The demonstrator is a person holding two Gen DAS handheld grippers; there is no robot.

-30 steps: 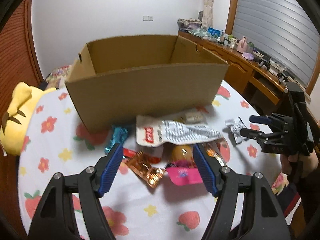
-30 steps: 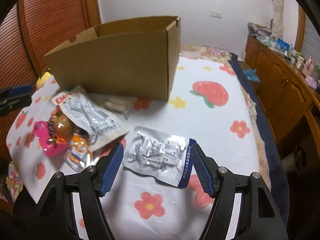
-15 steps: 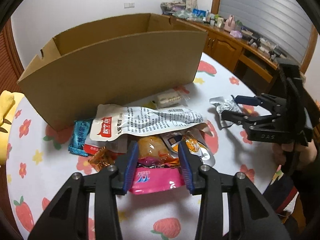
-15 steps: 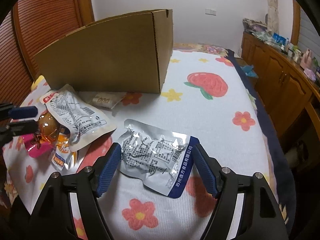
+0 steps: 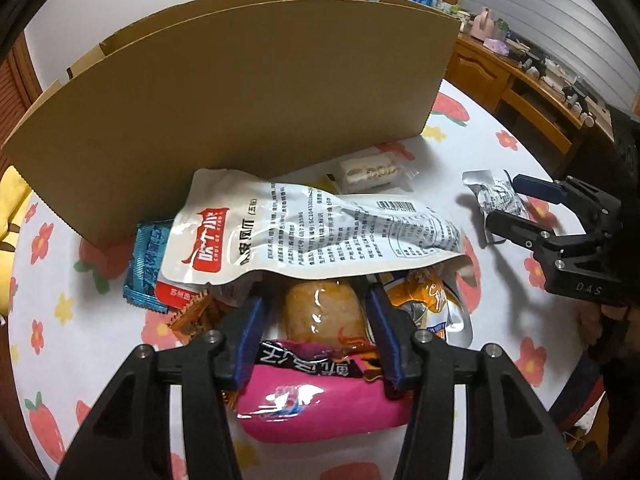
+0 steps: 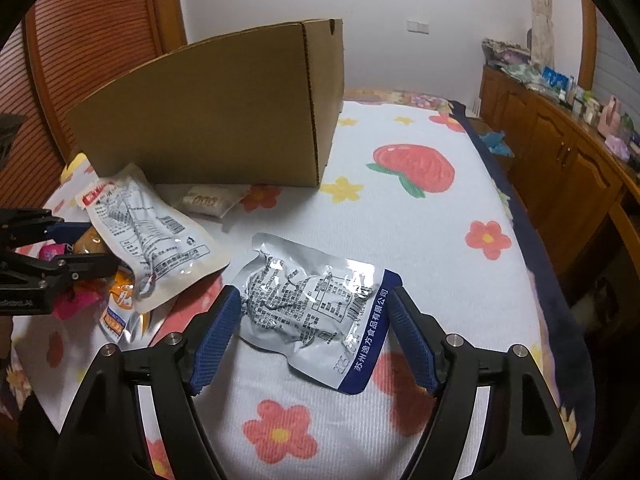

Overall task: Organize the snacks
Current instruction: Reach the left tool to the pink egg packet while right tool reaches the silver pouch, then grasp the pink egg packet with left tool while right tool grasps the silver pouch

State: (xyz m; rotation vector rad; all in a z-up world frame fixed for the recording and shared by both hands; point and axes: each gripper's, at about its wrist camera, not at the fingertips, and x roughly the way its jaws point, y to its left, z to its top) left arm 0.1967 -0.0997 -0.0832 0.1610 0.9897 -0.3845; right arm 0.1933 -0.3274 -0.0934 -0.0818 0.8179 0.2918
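1. Straddling a pink snack pack (image 5: 320, 396) with a clear window showing an orange-brown piece, the left gripper (image 5: 316, 336) has its blue pads at the pack's two sides; its jaws are opening, and whether the pads touch the wrapper cannot be told.
2. Lying over the far end of that pack is a large white pouch (image 5: 316, 232) with a red logo; a blue wrapper (image 5: 146, 260), an amber wrapper (image 5: 194, 316) and an orange-and-silver sachet (image 5: 434, 304) crowd around it.
3. Wide apart, the right gripper (image 6: 314, 336) fingers flank a silver foil packet (image 6: 320, 308) with a blue edge, lying flat on the flowered cloth (image 6: 420, 232), pads not pressing it.
4. Behind the pile stands a cardboard box (image 5: 248, 96), with a small pale bar (image 5: 370, 170) near its base.
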